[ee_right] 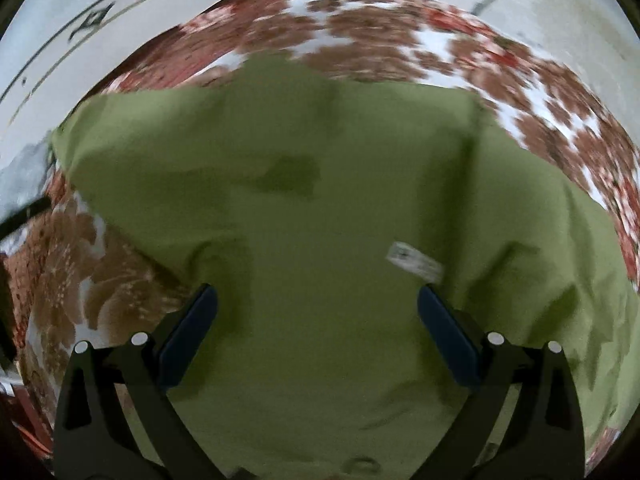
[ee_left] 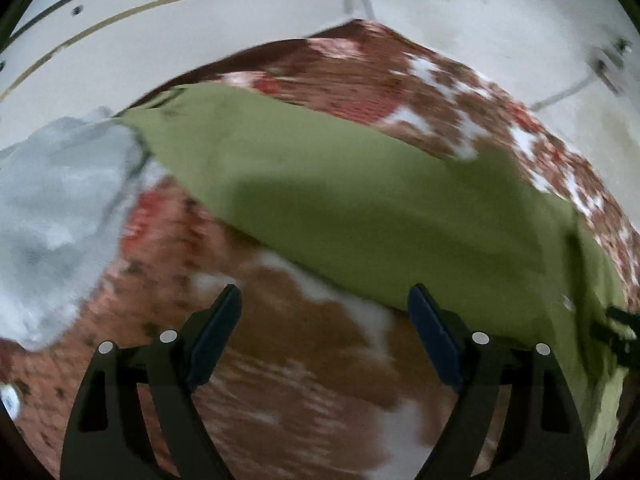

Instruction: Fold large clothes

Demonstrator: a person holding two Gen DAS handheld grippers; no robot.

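item: green garment point(ee_right: 320, 208), large, spread flat over a red, brown and white floral cover point(ee_right: 420, 32); judged to be laid out so that edges and corners can be reached for folding. in the right view it lies directly ahead of and beneath the right tool point(ee_right: 318, 300), filling most of the frame; a white label point(ee_right: 416, 262) is seen on it just ahead of the right-hand finger, which suggests the inside is turned up

item: same green garment point(ee_left: 340, 200) in the left view, ahead and to the right of the left tool point(ee_left: 324, 300), its near edge close to the right-hand finger

item: grey cloth point(ee_left: 56, 184), bunched, ahead and to the left of the left tool, touching the garment's far corner

left tool: spread wide, nothing held, floral cover between the fingers

right tool: spread wide, nothing pinched; contact with the garment cannot be told
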